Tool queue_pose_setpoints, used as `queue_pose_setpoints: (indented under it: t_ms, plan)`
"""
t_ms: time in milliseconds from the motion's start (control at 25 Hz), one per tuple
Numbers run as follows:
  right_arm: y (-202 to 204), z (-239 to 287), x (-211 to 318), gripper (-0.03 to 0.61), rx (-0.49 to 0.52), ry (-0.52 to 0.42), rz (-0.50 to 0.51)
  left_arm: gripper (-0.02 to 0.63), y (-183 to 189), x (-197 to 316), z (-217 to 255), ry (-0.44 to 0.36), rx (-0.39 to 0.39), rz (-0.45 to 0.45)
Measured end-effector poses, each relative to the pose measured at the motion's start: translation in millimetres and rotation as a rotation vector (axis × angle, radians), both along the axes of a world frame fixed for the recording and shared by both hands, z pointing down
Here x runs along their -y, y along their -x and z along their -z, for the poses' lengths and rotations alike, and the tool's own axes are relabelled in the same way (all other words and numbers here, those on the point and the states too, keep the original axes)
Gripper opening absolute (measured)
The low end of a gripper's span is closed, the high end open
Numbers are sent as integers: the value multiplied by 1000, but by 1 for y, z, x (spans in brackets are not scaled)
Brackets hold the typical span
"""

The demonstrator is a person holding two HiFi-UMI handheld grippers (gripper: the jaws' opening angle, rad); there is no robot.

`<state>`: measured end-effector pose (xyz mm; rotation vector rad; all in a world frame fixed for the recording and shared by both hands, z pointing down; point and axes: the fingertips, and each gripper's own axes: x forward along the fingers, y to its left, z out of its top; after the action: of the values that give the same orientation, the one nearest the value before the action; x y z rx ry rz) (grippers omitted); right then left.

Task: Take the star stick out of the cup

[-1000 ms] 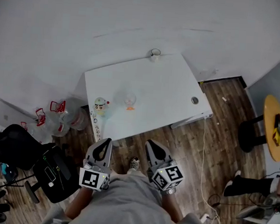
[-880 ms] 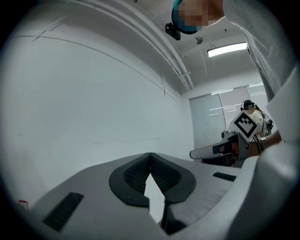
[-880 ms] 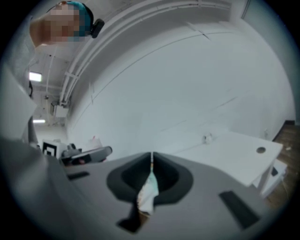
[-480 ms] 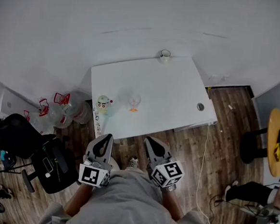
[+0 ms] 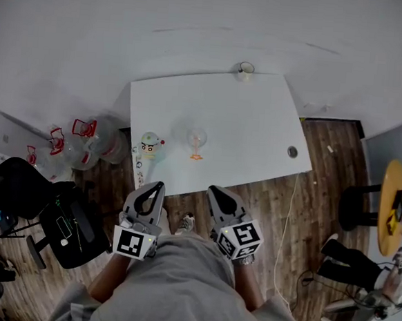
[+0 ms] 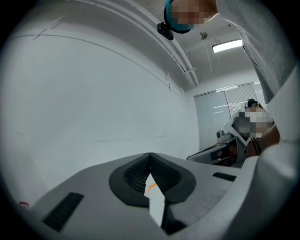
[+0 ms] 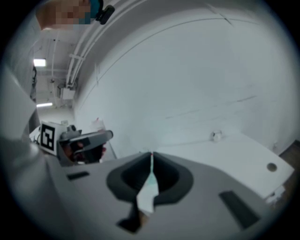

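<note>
A clear glass cup (image 5: 197,138) stands near the front of the white table (image 5: 246,118), and the orange star stick (image 5: 196,156) shows at its base. My left gripper (image 5: 156,186) and right gripper (image 5: 214,191) hang over the wood floor just short of the table's front edge, close to my body, well apart from the cup. Each has its jaws pressed together with nothing held. In the left gripper view the left gripper (image 6: 150,155) shows a sliver of orange through the slit below its tips. The right gripper (image 7: 151,153) points over the table (image 7: 234,154).
A small round-headed figurine (image 5: 150,145) stands left of the cup. A small white cup (image 5: 245,70) sits at the table's far edge, a cable hole (image 5: 292,152) at its right. Water jugs (image 5: 85,140), a black office chair (image 5: 18,197) and a yellow stool (image 5: 392,199) surround the table.
The head view has shifted, so the table sits lower and more centred in it. Both grippers stay shut by my body, with the cup untouched.
</note>
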<state>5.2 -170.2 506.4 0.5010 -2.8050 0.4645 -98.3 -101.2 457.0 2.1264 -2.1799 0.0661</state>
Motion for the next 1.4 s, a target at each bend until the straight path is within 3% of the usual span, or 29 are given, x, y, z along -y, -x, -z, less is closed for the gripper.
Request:
queue_pose_setpoints:
  t_ms: [320, 800, 1000, 1320, 1400]
  plan:
    - [29, -17, 16, 37, -103, 7, 23, 31, 21, 37, -5, 4, -41, -60]
    - [59, -42, 37, 37, -294, -92, 50, 31, 36, 65, -21, 45, -97, -136]
    - [71, -60, 34, 38, -388, -135, 130, 31, 44, 70, -23, 50, -110, -135]
    - [84, -81, 44, 46, -559, -312, 202, 31, 57, 73, -26, 61, -115, -118]
    - [85, -87, 44, 112, -595, -330, 224, 31, 58, 73, -27, 66, -114, -117]
